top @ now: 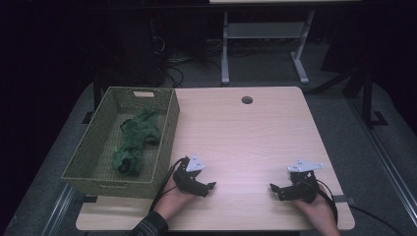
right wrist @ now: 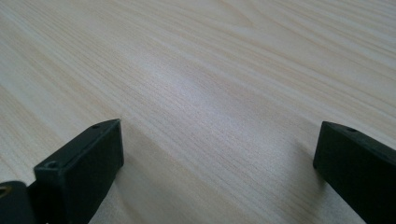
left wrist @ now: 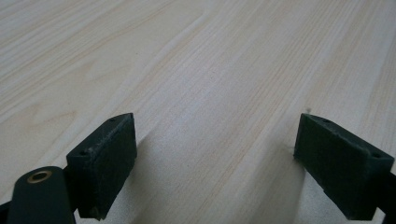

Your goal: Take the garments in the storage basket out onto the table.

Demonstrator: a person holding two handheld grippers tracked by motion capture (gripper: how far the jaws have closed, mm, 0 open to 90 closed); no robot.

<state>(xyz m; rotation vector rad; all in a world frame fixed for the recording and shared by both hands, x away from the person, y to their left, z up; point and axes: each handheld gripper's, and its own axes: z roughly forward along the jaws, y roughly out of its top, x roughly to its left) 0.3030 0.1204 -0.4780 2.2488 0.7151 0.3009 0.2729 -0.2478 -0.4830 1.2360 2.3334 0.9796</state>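
The left gripper's (top: pixel 212 186) fingers (left wrist: pixel 100 163) are spread wide with nothing between them. The right gripper's (top: pixel 273 188) fingers (right wrist: pixel 79 170) are spread too. Both rest low on the desk (top: pixel 246 137). The green cloth (top: pixel 135 140) lies in the woven basket (top: pixel 167 132), left of them.

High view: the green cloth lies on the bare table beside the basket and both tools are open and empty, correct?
Not quite. In the high view the green cloth lies inside the basket, not on the table. Left tool and right tool are open and empty.
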